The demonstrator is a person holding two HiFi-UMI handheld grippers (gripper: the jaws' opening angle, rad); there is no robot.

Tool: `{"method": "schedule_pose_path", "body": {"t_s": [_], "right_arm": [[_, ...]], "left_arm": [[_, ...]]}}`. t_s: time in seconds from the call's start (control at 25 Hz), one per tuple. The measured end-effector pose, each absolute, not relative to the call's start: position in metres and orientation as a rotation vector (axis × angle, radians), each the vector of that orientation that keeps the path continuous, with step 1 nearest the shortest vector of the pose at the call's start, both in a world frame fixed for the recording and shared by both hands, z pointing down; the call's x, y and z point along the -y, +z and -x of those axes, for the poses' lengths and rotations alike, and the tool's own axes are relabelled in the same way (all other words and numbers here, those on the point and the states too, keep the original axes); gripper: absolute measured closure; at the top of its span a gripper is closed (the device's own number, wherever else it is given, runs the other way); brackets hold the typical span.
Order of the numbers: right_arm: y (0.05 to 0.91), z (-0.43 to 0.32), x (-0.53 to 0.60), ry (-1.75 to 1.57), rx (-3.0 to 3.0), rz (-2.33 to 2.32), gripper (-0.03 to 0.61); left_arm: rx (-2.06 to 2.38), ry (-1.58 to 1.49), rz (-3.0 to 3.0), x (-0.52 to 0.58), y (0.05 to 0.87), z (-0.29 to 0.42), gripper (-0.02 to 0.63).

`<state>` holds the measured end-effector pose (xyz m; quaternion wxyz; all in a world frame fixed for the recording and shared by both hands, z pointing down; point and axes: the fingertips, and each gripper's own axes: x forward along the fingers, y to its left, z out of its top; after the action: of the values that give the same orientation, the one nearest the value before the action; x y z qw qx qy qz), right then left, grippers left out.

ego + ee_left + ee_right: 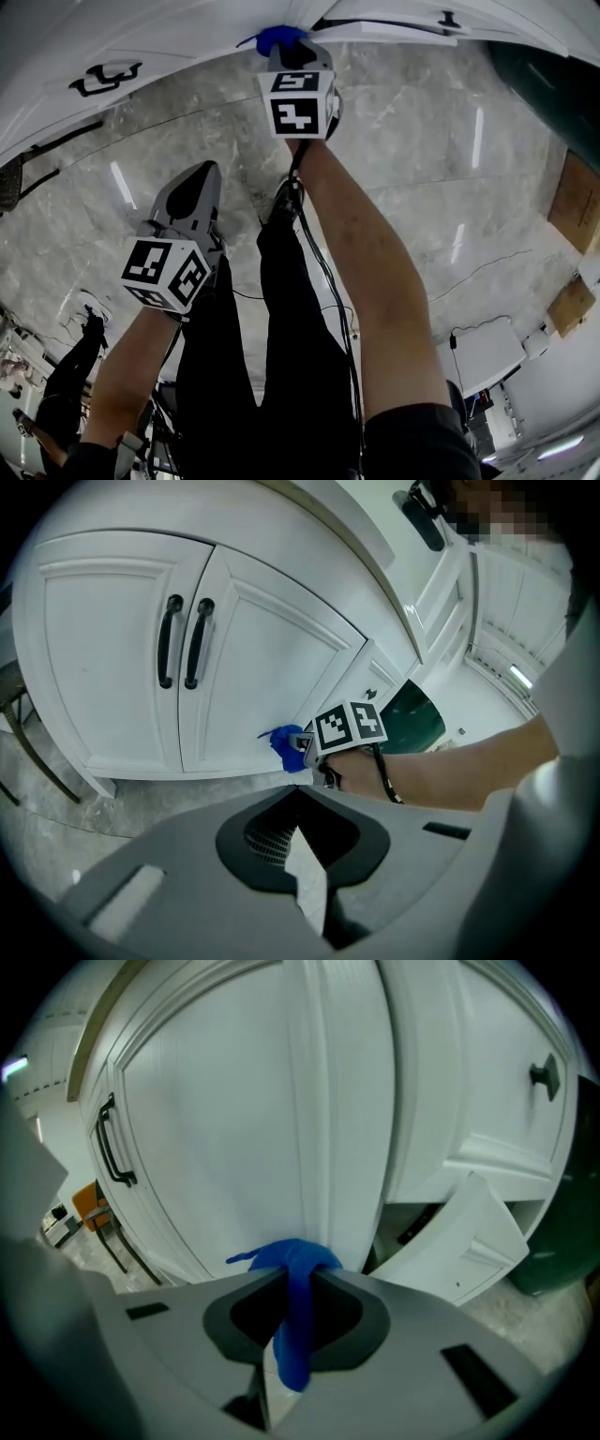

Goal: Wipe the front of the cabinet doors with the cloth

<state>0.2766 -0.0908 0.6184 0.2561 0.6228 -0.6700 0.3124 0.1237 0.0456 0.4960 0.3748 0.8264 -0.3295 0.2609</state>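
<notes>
A blue cloth [298, 1269] is pinched in my right gripper [298, 1281], which is shut on it and presses it against the bottom of a white cabinet door [234, 1119]. In the head view the right gripper [291, 47] reaches forward to the cabinet base with the cloth [278, 37] at its tip. The left gripper view shows the cloth [284, 745] low on the right door [258, 658] of a pair with black handles [183, 641]. My left gripper [192, 187] hangs back over the floor; its jaws [298, 803] are shut with nothing in them.
A white door or panel [469, 1232] stands ajar at the right of the wiped door, with a dark green bin [562, 1232] beyond it. The floor is grey marble [422, 169]. Cables [487, 272] and cardboard [574, 202] lie on it at the right. Chair legs [28, 752] stand left.
</notes>
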Motion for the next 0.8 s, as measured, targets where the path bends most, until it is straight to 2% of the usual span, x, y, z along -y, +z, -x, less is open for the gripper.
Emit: {"method": "schedule_pose_path", "body": {"t_s": [0.24,0.6,0.8], "right_arm": [[0.625,-0.271,0.079,0.919,1.733,-1.768,0.521],[0.641,-0.117,0.099,1.002,1.916,-1.643,0.522],[0.659,-0.08,0.122,0.994,1.937,-1.626,0.521]], "left_arm": [[0.856,0.644,-2.123,-0.039,0.493,-0.107,0.615],[0.918,0.608,-2.112,-0.031,0.487,-0.029,0.615],[0.952,0.611,-2.078,-0.032,0.501,0.014,0.615]]}}
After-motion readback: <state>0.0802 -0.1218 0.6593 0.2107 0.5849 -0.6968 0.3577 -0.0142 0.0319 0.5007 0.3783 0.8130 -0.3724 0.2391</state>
